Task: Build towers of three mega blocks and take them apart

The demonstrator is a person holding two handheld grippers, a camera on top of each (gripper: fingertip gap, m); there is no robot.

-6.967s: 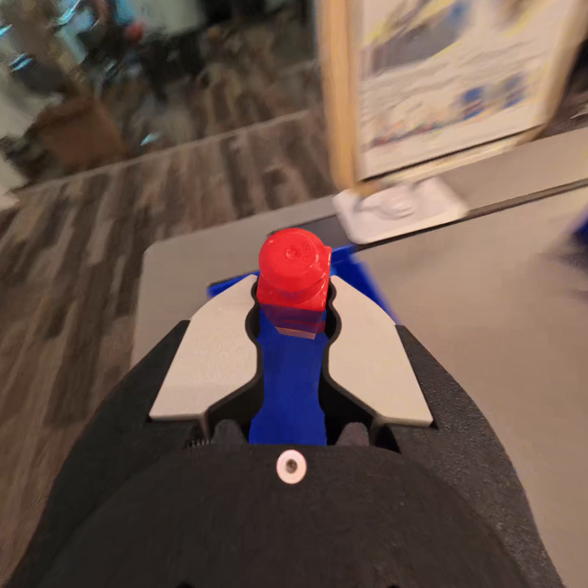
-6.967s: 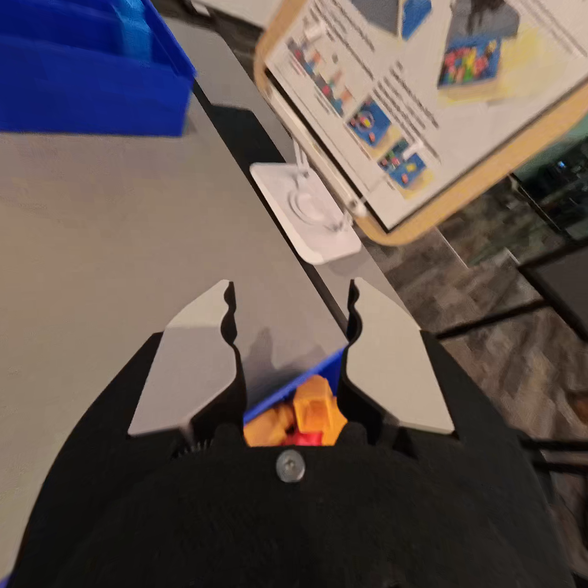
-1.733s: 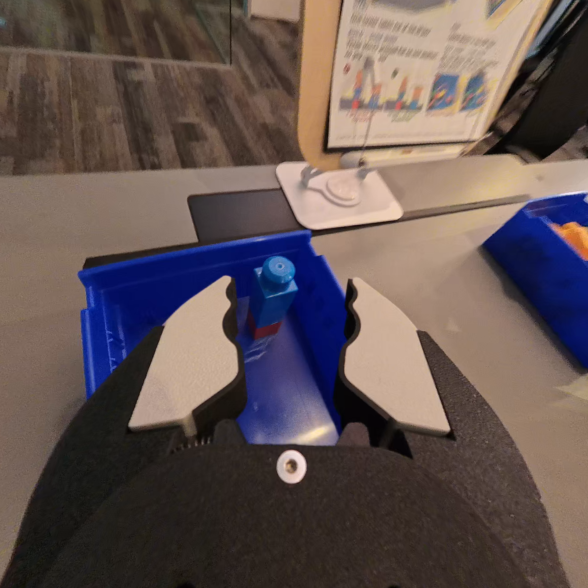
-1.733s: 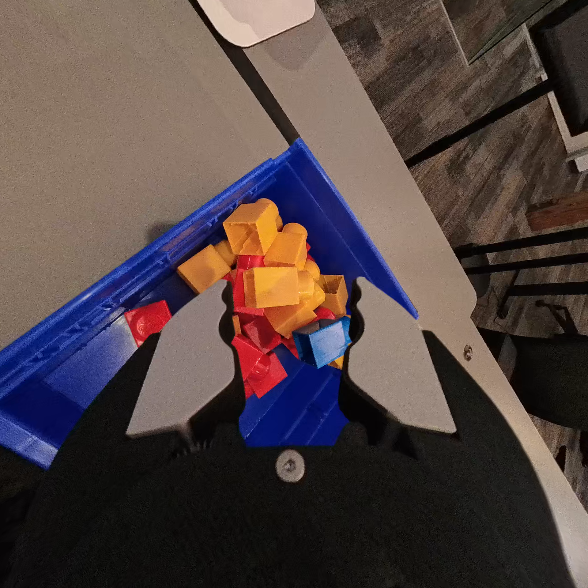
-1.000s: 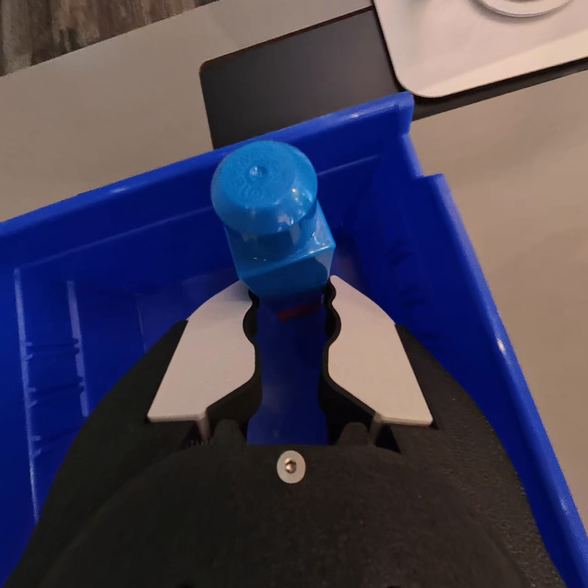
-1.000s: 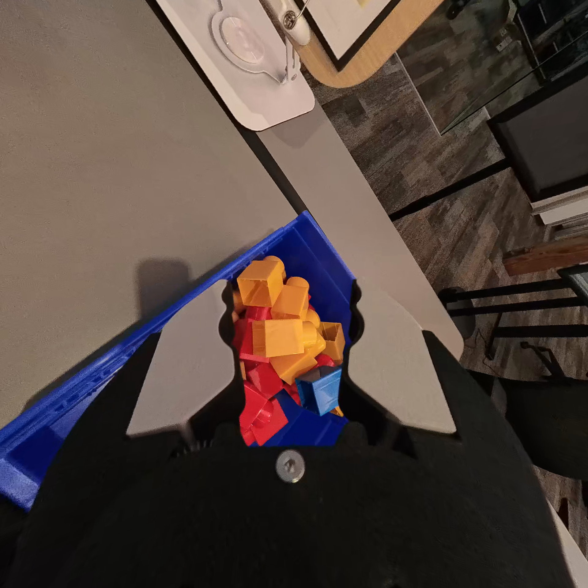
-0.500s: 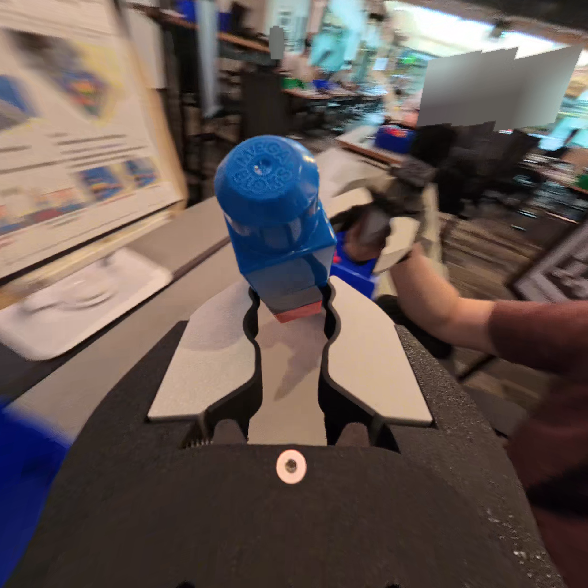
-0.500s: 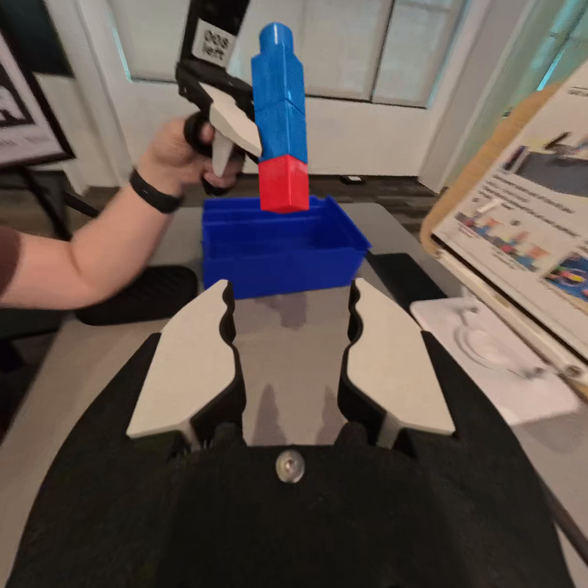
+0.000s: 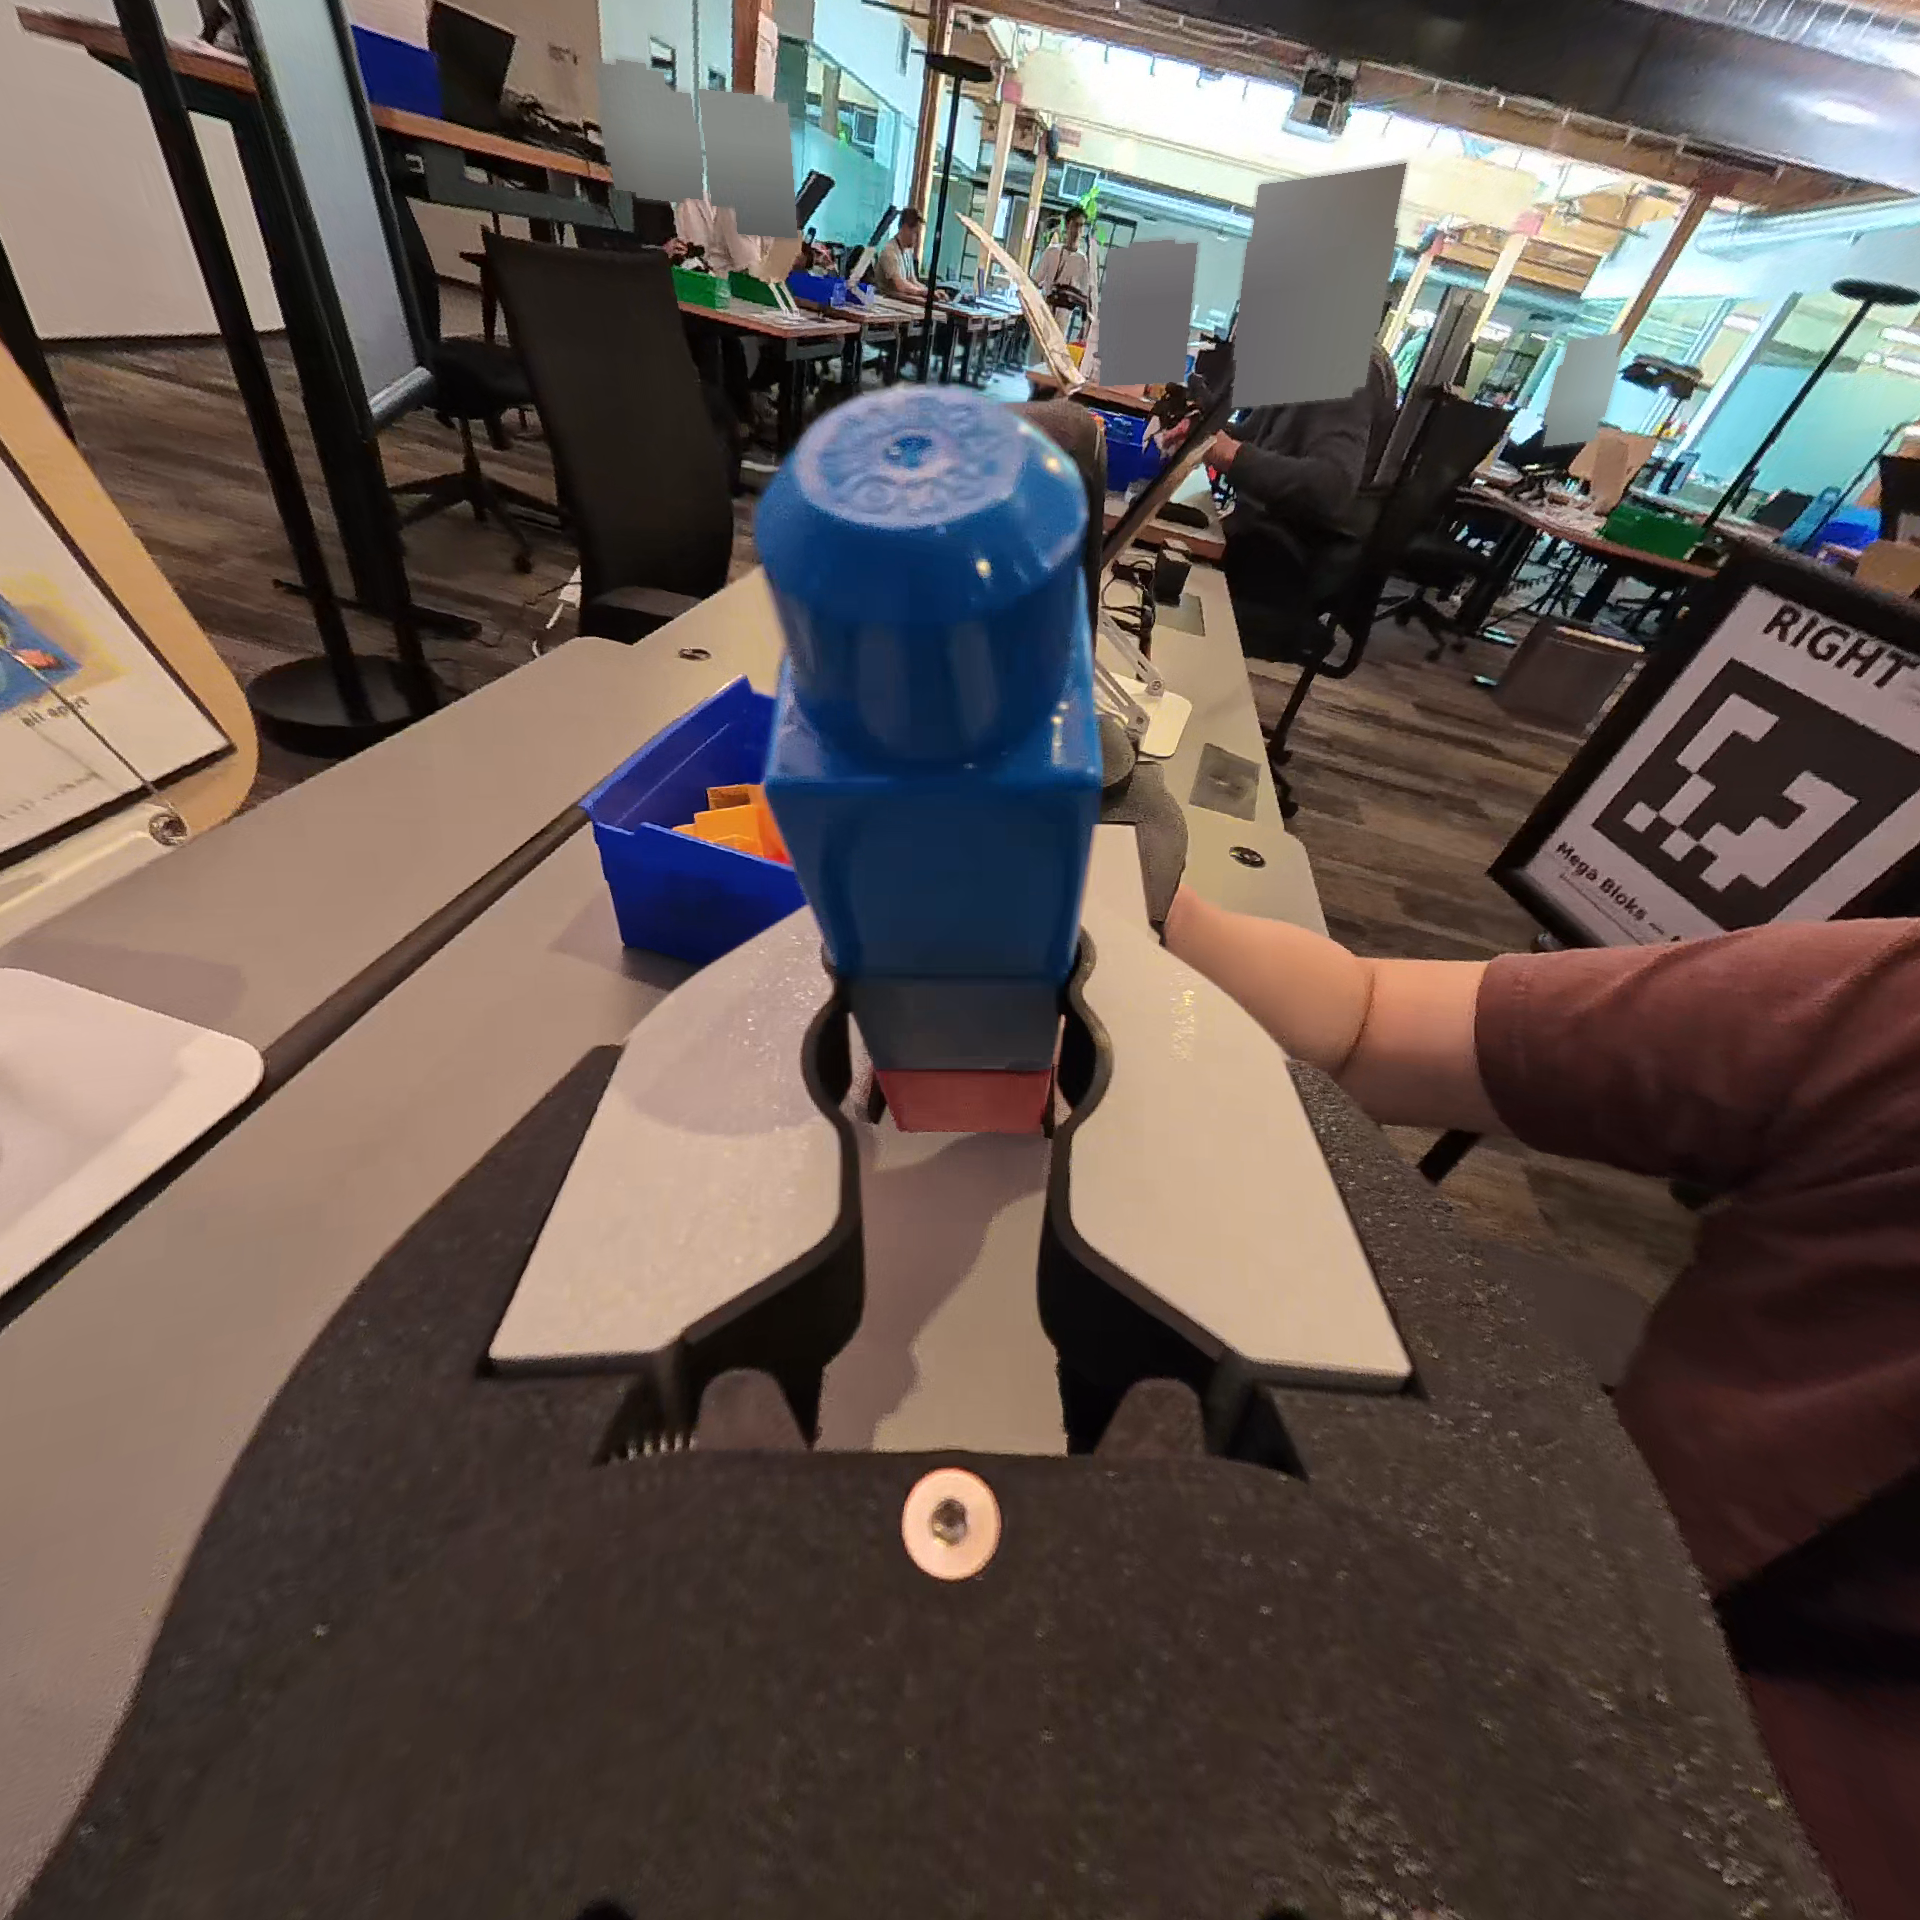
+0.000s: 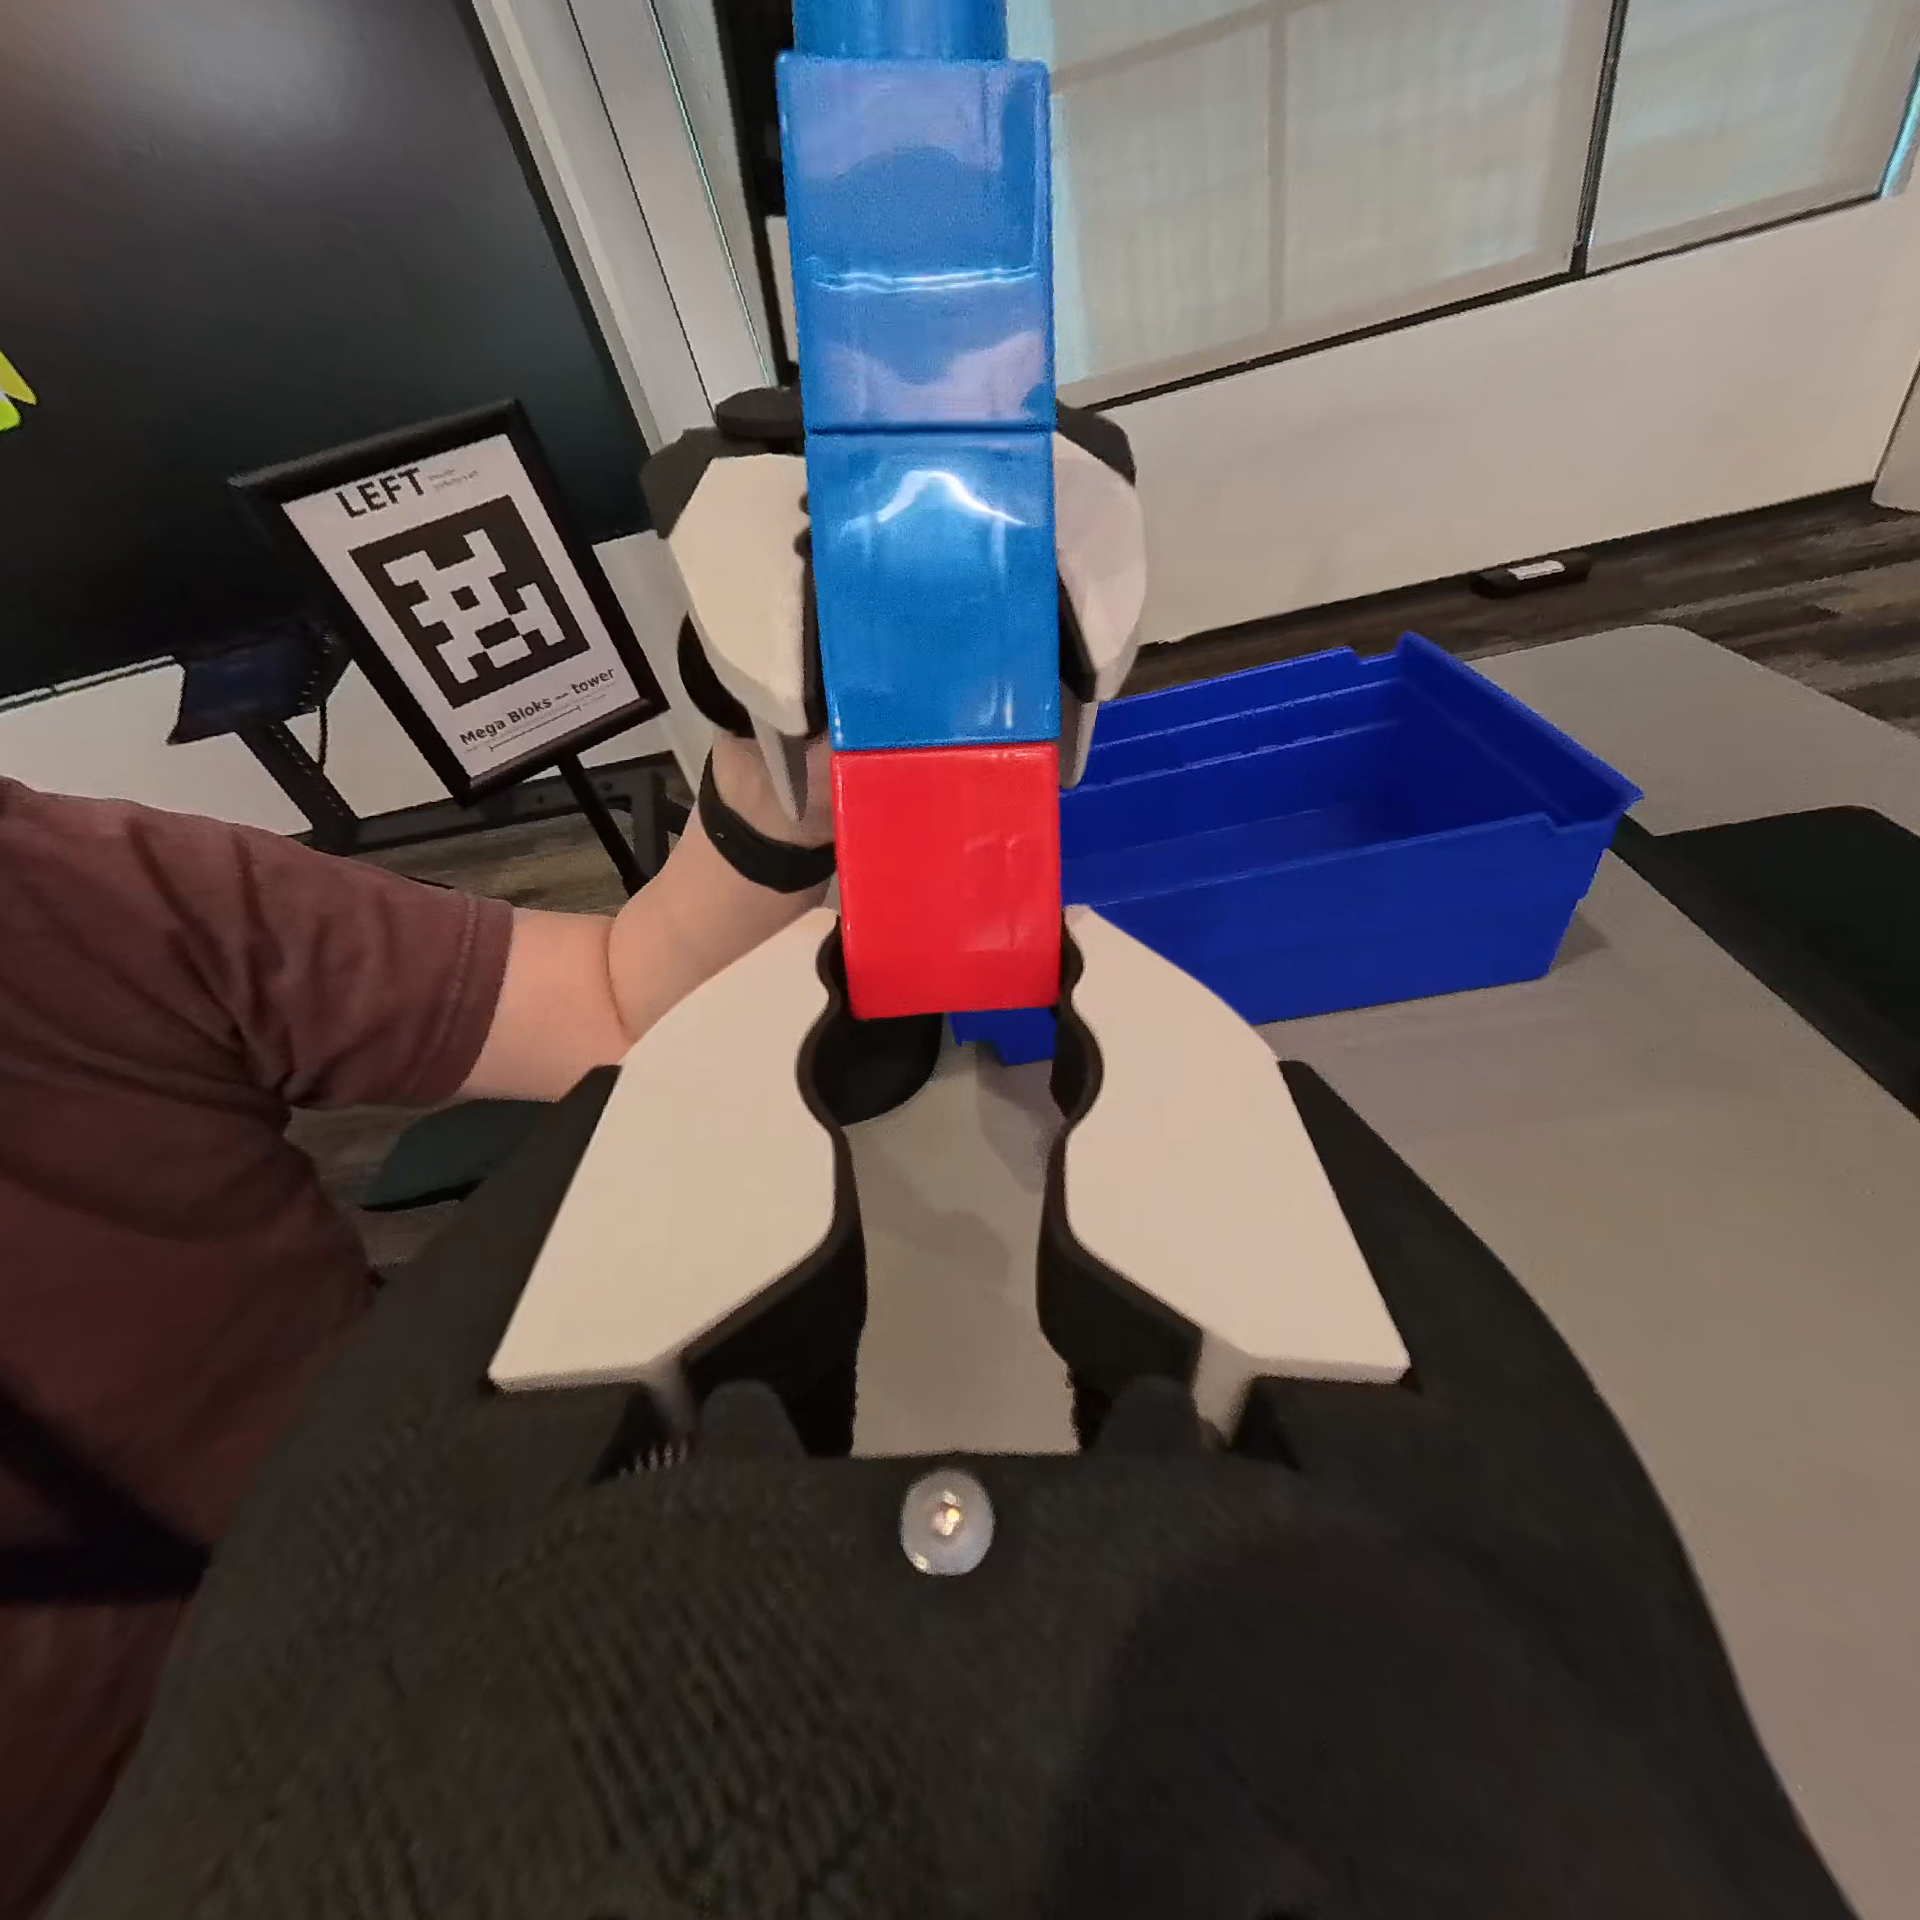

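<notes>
A tower of three mega blocks is held in the air over the grey table: a blue block on top [image 10: 914, 208], a blue block in the middle [image 10: 935, 592] and a red block at the bottom [image 10: 945, 873]. My left gripper [image 9: 951, 997] is shut on the tower; the right wrist view shows its fingers [image 10: 738, 582] pressed on the middle blue block. In the left wrist view the top blue block [image 9: 935, 831] fills the centre and the red block [image 9: 961, 1101] shows below. My right gripper [image 10: 948, 977] is shut on the red block's lower part.
An empty blue bin [image 10: 1351, 883] stands on the table behind the tower. A second blue bin [image 9: 675, 883] holds orange blocks. Framed signs stand off the table [image 10: 457, 603] [image 9: 1745, 790]. A white stand base [image 9: 94, 1091] lies at the left. A person's arms hold the grippers.
My left gripper closed on the tower in the bin and lifted it out into the air. My right gripper left the bin of loose blocks, came to the tower and closed on the red block.
</notes>
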